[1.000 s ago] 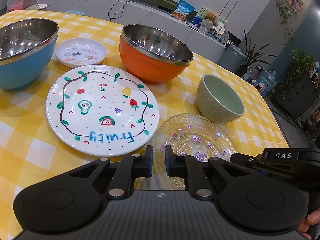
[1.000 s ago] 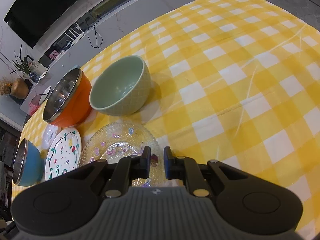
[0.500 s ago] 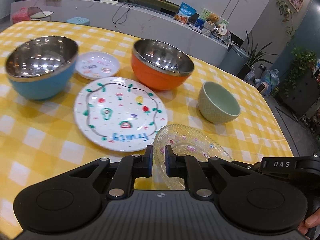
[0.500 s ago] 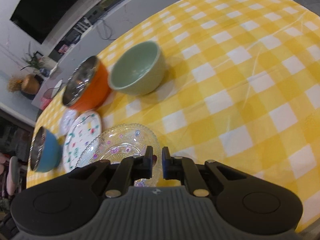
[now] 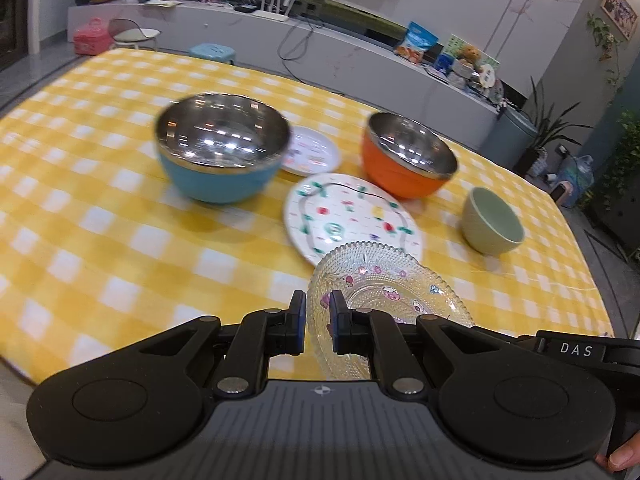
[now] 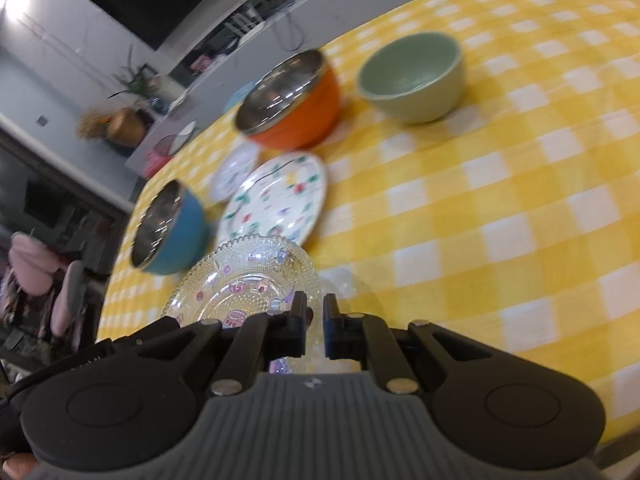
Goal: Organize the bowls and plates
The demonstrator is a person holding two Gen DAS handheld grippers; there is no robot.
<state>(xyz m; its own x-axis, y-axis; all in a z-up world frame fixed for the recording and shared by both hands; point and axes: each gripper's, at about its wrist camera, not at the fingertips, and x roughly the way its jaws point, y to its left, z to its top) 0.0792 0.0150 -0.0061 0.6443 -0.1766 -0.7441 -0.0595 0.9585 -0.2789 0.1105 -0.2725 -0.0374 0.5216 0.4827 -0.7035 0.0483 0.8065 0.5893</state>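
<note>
left tongs [image 5: 317,322] — clamped on glass plate [image 5: 384,292] rim | right tongs [image 6: 315,328] — just closed further, pinching the opposite rim | glass plate lifted, tilted, near desk [image 5: 120,232] front edge, overlapping fruit plate [image 5: 352,216]

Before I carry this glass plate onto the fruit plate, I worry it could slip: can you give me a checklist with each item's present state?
1. Left gripper clamped on the glass plate rim: ok.
2. Right gripper clamped on the opposite rim after its jaws just closed further: ok.
3. Glass plate lifted clear of the tablecloth: cannot tell, pictures blurred.
4. Fruit plate top bare, ready to receive: ok.
5. Orange bowl and blue bowl stand beside the fruit plate, not on it: ok.
</note>
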